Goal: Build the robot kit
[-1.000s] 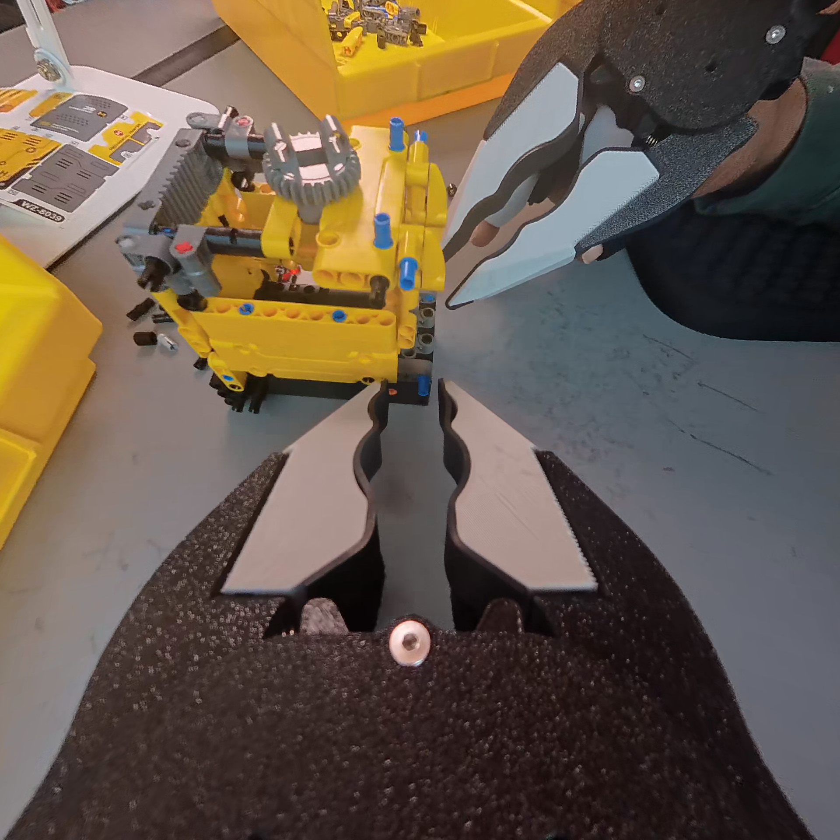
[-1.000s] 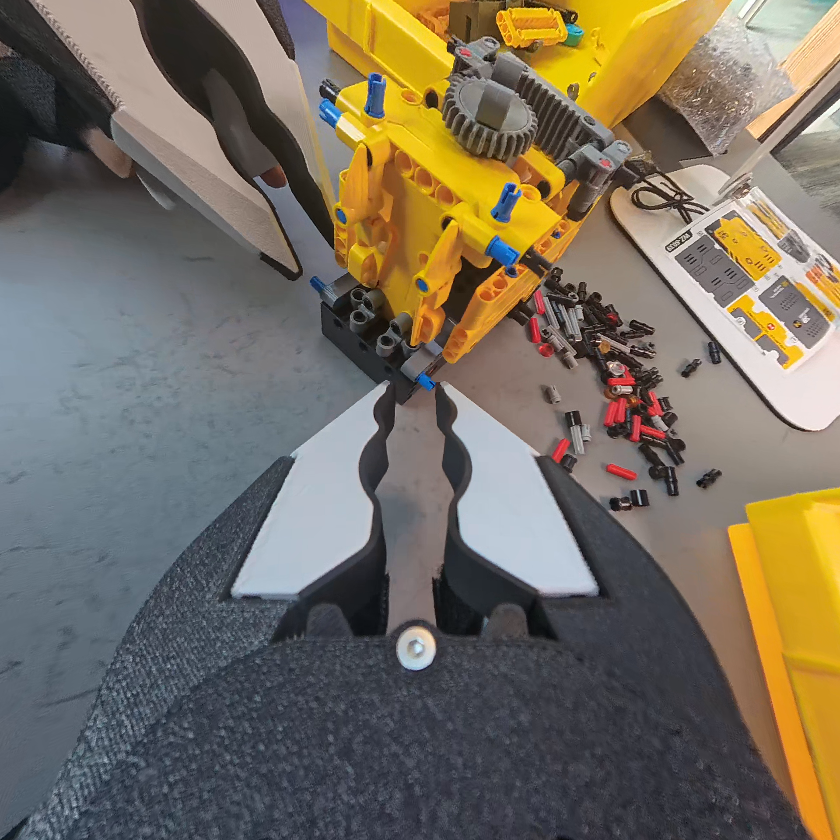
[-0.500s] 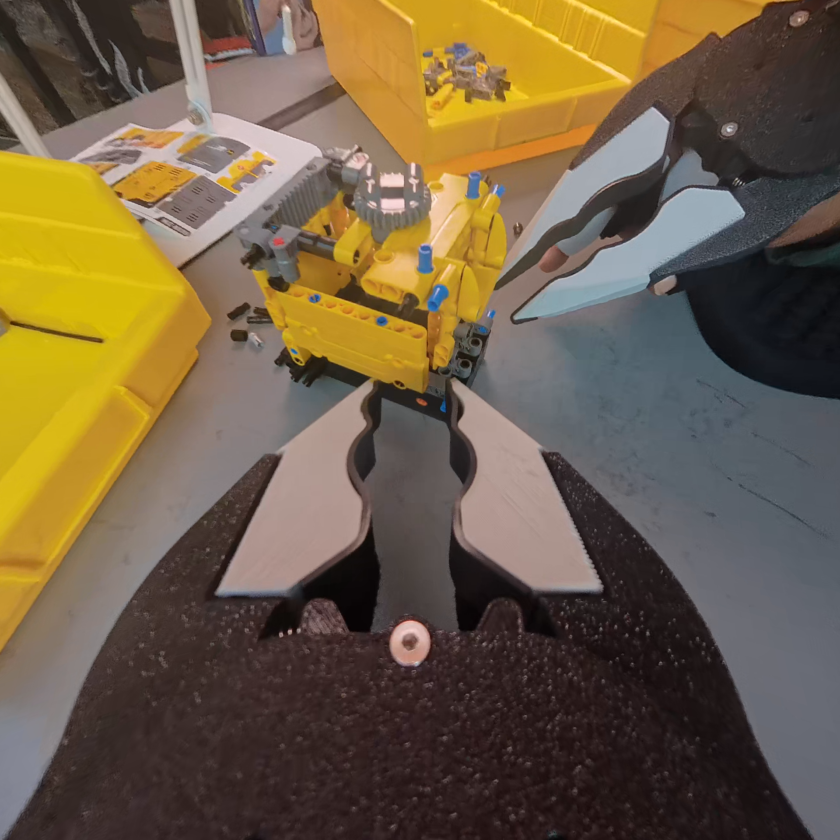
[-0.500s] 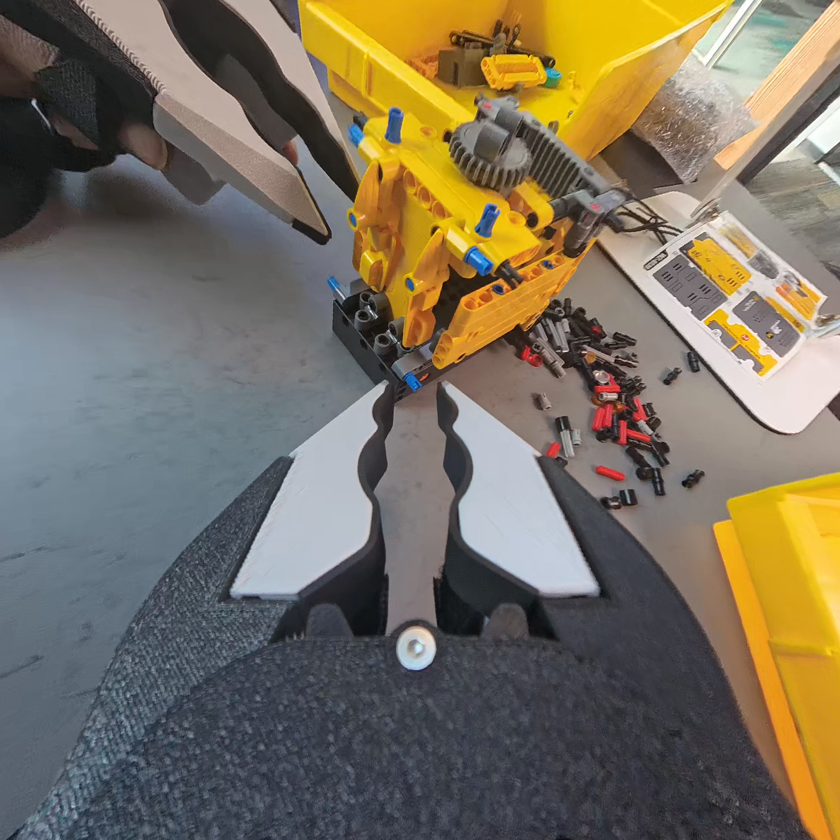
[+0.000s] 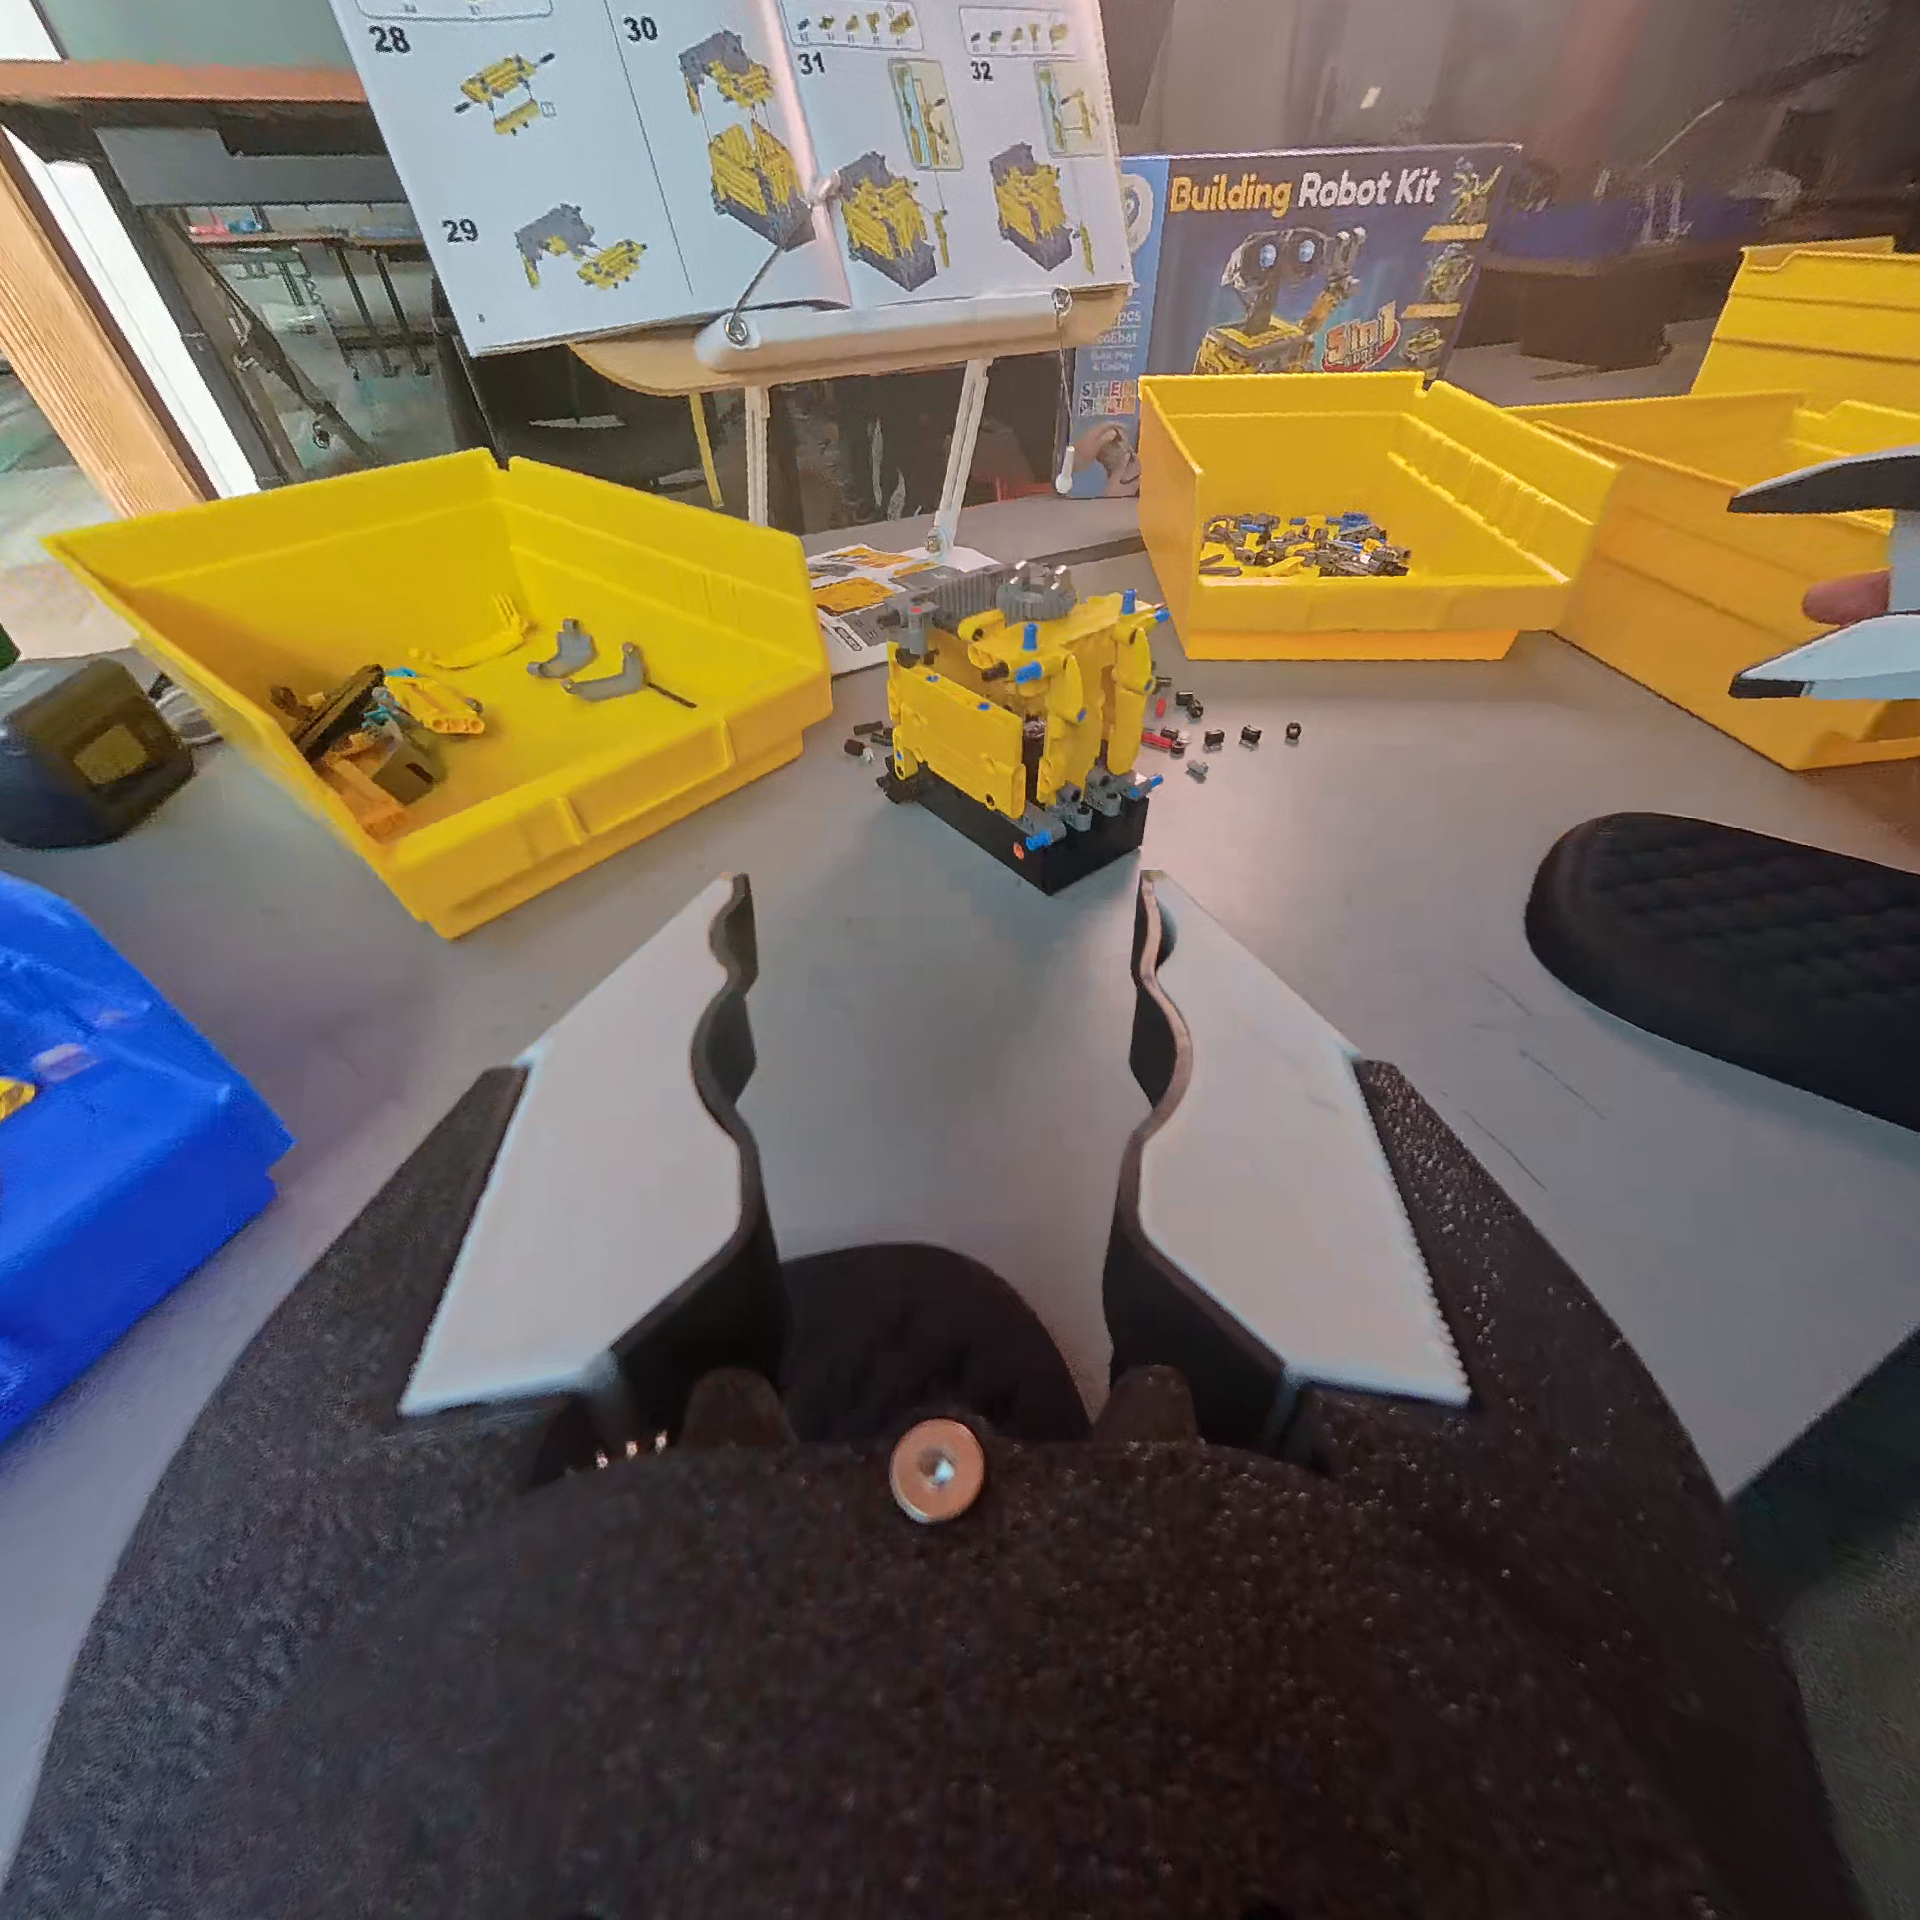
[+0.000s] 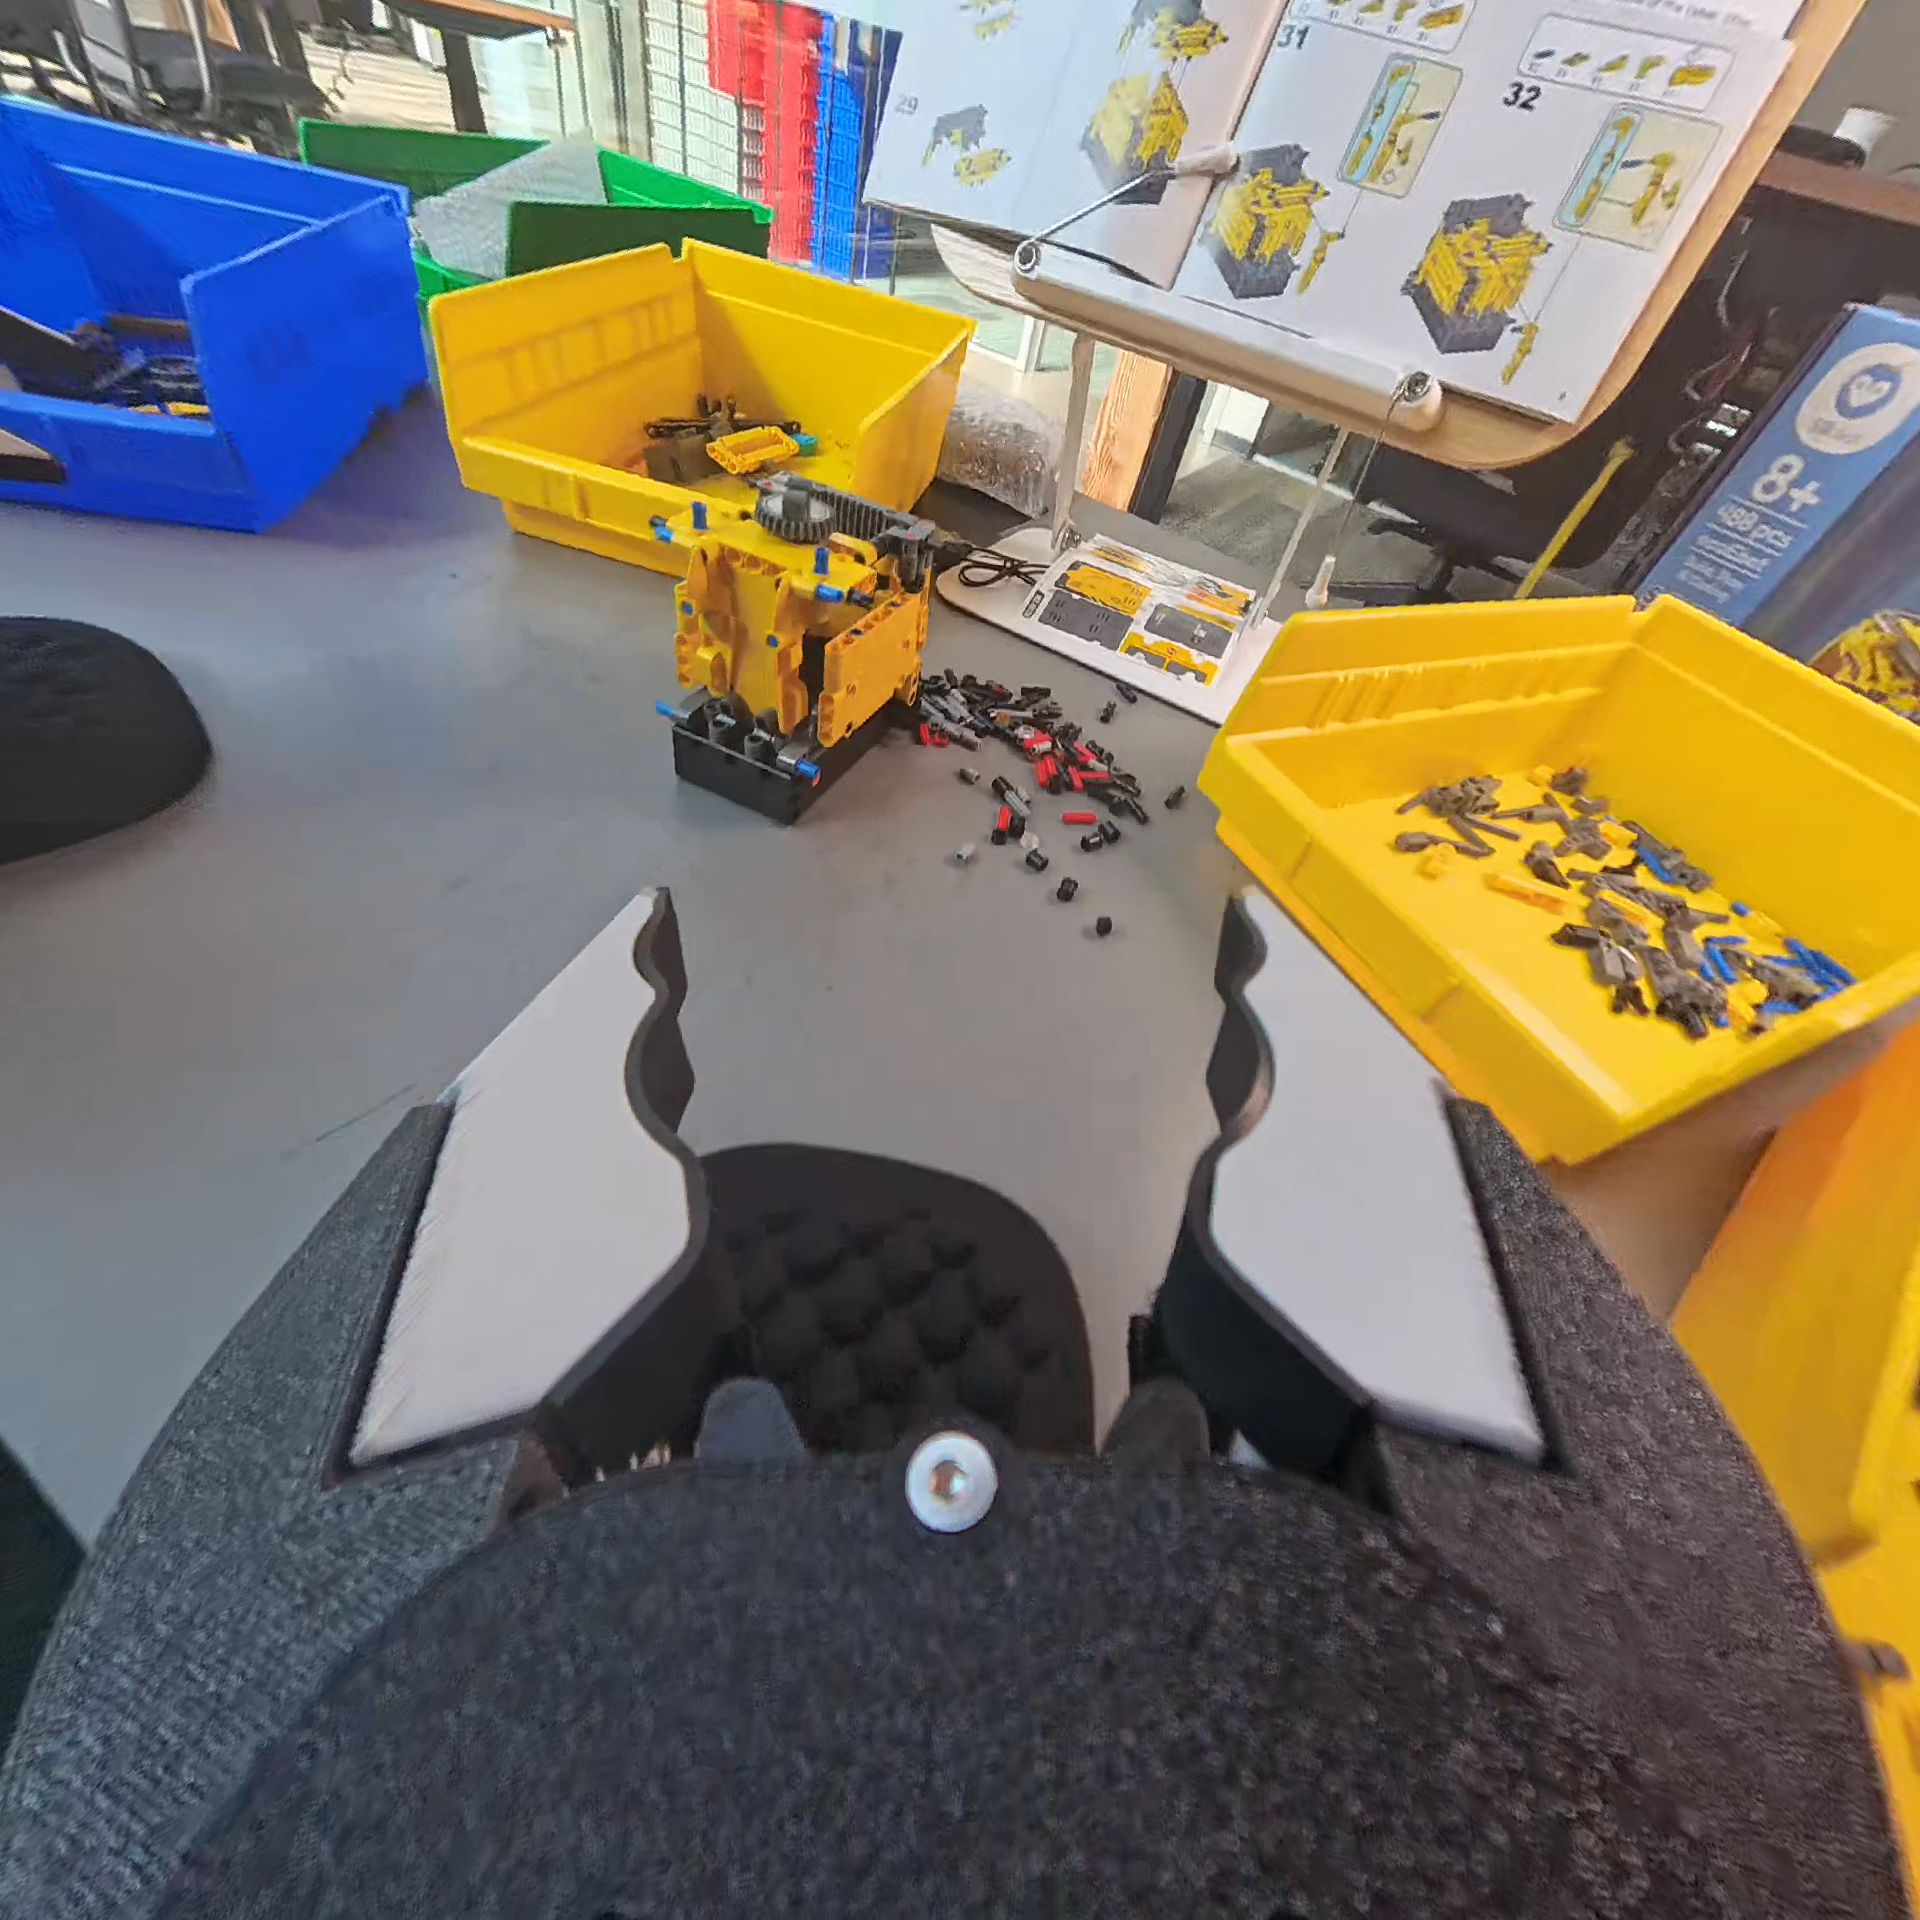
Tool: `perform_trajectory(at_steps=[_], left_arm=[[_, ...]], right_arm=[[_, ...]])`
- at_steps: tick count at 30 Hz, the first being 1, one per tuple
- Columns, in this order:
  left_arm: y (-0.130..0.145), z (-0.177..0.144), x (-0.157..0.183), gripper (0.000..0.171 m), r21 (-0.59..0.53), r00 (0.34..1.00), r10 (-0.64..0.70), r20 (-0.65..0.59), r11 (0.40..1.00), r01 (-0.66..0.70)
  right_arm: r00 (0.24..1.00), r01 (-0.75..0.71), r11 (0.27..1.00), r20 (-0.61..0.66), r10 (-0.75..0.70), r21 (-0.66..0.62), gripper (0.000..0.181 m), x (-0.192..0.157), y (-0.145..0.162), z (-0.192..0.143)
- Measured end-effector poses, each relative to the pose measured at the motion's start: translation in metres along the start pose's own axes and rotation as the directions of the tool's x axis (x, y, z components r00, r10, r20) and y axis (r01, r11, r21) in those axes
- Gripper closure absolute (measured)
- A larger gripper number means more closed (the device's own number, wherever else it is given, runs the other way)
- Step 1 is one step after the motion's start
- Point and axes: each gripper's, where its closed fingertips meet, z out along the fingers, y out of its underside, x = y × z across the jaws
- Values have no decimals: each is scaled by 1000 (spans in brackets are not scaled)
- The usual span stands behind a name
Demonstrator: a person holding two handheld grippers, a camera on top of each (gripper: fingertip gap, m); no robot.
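Both grippers backed well off the yellow brick model [image 5: 1023, 717]; left gripper [image 5: 940, 904] and right gripper [image 6: 951, 914] now spread wide, empty, above the table [image 5: 1351, 1039].

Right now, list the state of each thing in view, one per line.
left claw: open, empty, above the table
right claw: open, empty
yellow brick model: upright on its black base, untouched
loose pins: scattered beside the model
instruction booklet: open on its stand

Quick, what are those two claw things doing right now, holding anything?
Left gripper: open, holding nothing, above the grey table.
Right gripper: open, holding nothing.
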Motion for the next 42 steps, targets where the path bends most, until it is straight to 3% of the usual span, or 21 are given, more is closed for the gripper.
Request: perform_trajectory(at_steps=[6,10,18,23,32,42], left_arm=[[8,-53,15,94,64,999,8,32,998,-10],[21,-64,14,97,9,999,-45,30,999,44],[23,-40,-1,93,-44,998,-29,59,999,32],[11,-28,-2,95,-8,998,-20,57,1000,21],[33,-48,-4,97,-83,995,-54,81,995,60],[36,-56,-12,96,-68,990,-65,122,995,74]], right_arm=[[999,-51,997,-13,50,-59,75,-27,37,-46],[992,-113,993,-70,110,-42,72,-22,50,-64],[990,-124,992,-70,123,-20,73,-6,43,-48],[985,-151,989,-86,150,2,77,-1,43,-38],[989,-140,990,-53,139,-27,74,-16,39,-44],[994,-96,995,-64,94,-20,74,-17,30,-43]])
